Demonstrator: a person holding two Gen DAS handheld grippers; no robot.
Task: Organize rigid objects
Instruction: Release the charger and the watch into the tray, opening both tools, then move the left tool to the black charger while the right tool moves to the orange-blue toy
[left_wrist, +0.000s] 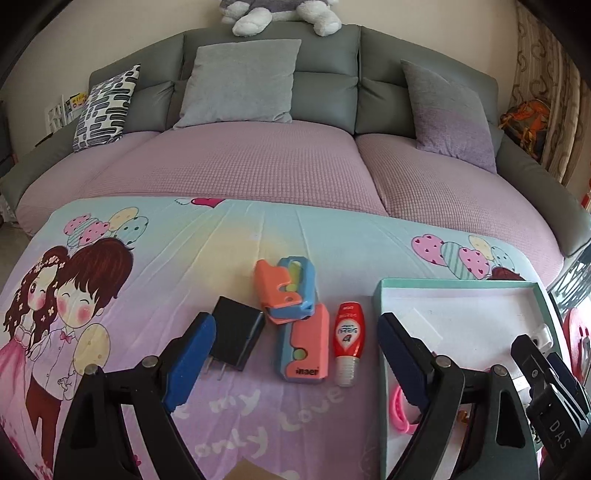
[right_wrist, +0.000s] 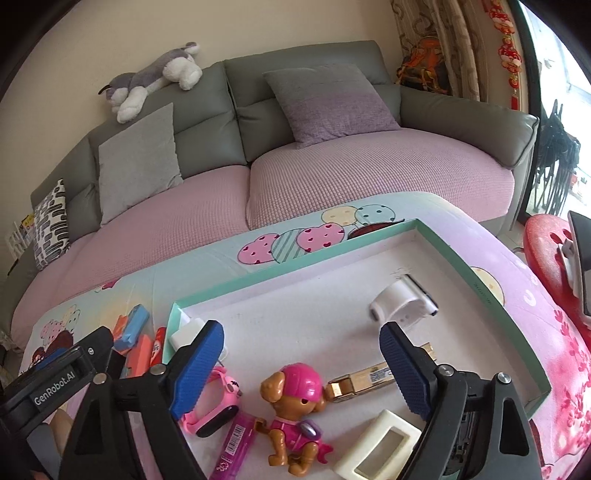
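Observation:
In the left wrist view my left gripper (left_wrist: 295, 356) is open above the cartoon-print cloth. A black plug charger (left_wrist: 236, 338), two orange-and-blue toy cases (left_wrist: 286, 290) (left_wrist: 306, 349) and a small red bottle (left_wrist: 348, 338) lie on the cloth between its fingers, and the pads touch none of them. My right gripper (right_wrist: 301, 363) stands open over the teal-rimmed white tray (right_wrist: 295, 267). Under it in the tray lies a brown toy dog in pink (right_wrist: 295, 402), apart from both pads.
The tray also holds a pink watch (right_wrist: 214, 406), a purple lighter (right_wrist: 232, 446), a gold lighter (right_wrist: 365, 380), a cream frame (right_wrist: 380, 446), a white plug (right_wrist: 184, 334) and a white device (right_wrist: 402, 308). A sofa with cushions lies beyond the table. A red stool (right_wrist: 546, 254) stands at the right.

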